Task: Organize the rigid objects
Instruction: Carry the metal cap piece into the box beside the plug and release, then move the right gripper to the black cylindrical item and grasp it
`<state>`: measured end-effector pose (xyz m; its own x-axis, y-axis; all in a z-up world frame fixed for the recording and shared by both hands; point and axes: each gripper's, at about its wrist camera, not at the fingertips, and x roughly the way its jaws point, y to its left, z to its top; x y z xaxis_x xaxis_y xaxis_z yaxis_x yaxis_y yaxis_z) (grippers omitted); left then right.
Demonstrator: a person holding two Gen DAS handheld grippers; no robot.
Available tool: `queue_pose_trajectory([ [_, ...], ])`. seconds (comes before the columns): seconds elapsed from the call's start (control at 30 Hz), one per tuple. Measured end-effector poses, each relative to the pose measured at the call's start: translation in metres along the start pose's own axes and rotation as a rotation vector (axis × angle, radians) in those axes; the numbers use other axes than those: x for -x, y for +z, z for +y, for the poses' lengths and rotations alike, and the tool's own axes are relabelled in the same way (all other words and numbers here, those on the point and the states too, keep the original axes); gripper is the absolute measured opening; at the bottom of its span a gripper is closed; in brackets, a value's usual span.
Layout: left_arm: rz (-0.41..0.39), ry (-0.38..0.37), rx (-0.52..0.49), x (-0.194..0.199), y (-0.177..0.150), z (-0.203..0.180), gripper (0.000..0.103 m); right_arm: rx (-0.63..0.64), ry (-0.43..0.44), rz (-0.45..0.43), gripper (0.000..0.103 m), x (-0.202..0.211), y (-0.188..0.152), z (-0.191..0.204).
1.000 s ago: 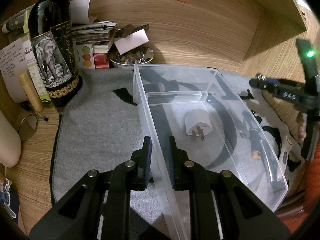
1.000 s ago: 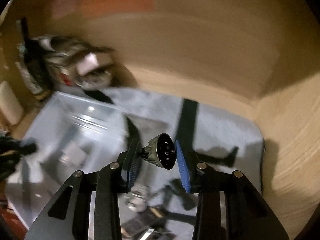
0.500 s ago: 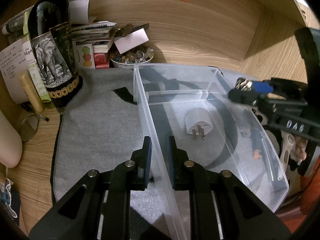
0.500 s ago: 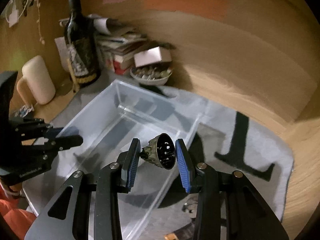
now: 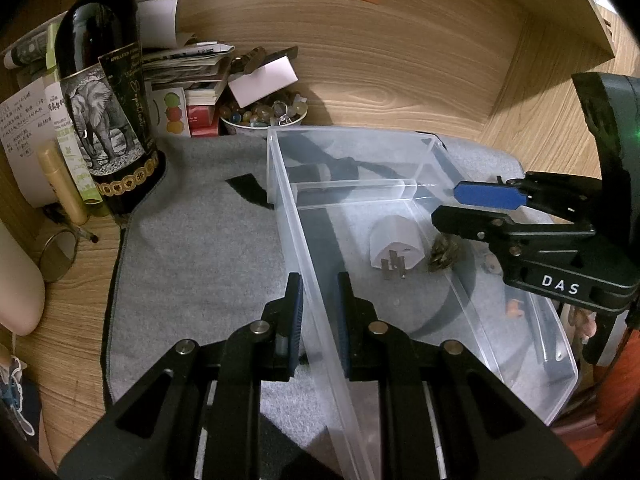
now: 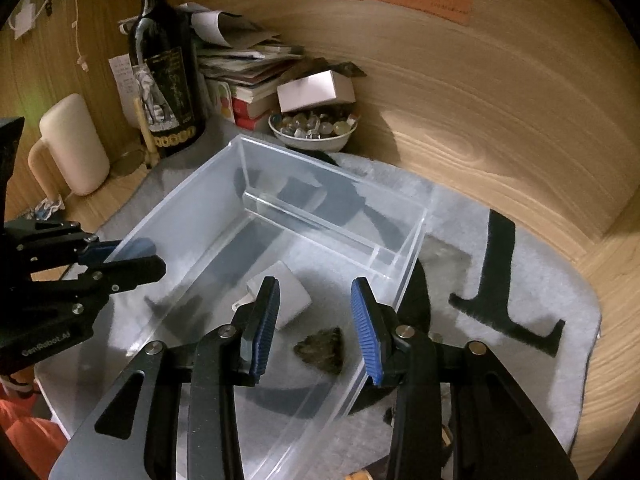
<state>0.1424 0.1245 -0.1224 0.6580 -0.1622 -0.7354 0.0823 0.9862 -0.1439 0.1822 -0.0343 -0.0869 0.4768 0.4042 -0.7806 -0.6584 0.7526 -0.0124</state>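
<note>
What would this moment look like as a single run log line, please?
left gripper: shut on clear bin wall | right gripper: open above bin | dark object: beside white plug in bin

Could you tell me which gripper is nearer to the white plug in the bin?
Right. The right gripper hangs open just above the plug; the left gripper clamps the bin's side wall, farther off.

dim warm indoor light; hard shadows on wood; strong fisheye bending, dark corners; both views sharp.

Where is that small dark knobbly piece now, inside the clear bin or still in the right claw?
Inside the bin. The dark piece lies on the clear bin's floor beside the white plug, and the right claw is open above it.
</note>
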Motion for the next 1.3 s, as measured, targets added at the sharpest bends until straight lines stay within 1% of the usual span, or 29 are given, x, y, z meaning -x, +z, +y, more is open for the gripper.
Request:
queue_pose_trajectory([
  [0.1, 0.000, -0.001, -0.001, 0.000, 0.000, 0.001, 0.015, -0.014, -0.007, -0.016, 0.035, 0.007, 0.001, -0.004],
  [0.17, 0.000, -0.002, 0.000, -0.001, 0.000, 0.001, 0.015, -0.022, -0.018, -0.029, 0.038, 0.013, 0.002, -0.008],
  [0.27, 0.000, 0.000, -0.001, 0.000, 0.000, 0.000, 0.015, -0.043, -0.042, -0.053, 0.050, 0.024, 0.002, -0.016],
  [0.33, 0.000, 0.000, -0.002, 0.000, -0.001, 0.001, 0.015, -0.065, -0.059, -0.066, 0.053, 0.032, 0.002, -0.024],
  [0.53, 0.000, 0.000, -0.001, 0.000, -0.001, 0.000, 0.015, -0.137, -0.141, -0.071, 0.055, 0.051, -0.006, -0.053],
  [0.67, -0.001, 0.000, -0.001, -0.001, 0.000, 0.000, 0.015, -0.191, -0.205, -0.043, 0.059, 0.056, -0.018, -0.075],
  [0.87, 0.000, -0.004, 0.001, -0.001, -0.001, 0.000, 0.015, -0.265, -0.261, 0.068, 0.059, 0.039, -0.045, -0.100],
  [1.0, 0.000, -0.007, 0.002, 0.000, -0.001, -0.001, 0.015, -0.326, -0.224, 0.136, 0.059, 0.024, -0.063, -0.109],
  [1.13, -0.001, -0.007, 0.003, 0.000, -0.001, -0.001, 0.015, -0.351, -0.162, 0.167, 0.059, 0.016, -0.076, -0.100],
  [1.23, 0.000, -0.007, 0.003, 0.000, -0.001, -0.001, 0.015, -0.345, -0.162, 0.181, 0.059, 0.012, -0.084, -0.092],
  [1.3, -0.001, -0.007, 0.002, 0.000, -0.001, -0.001, 0.015, -0.355, -0.170, 0.184, 0.059, 0.010, -0.086, -0.093],
])
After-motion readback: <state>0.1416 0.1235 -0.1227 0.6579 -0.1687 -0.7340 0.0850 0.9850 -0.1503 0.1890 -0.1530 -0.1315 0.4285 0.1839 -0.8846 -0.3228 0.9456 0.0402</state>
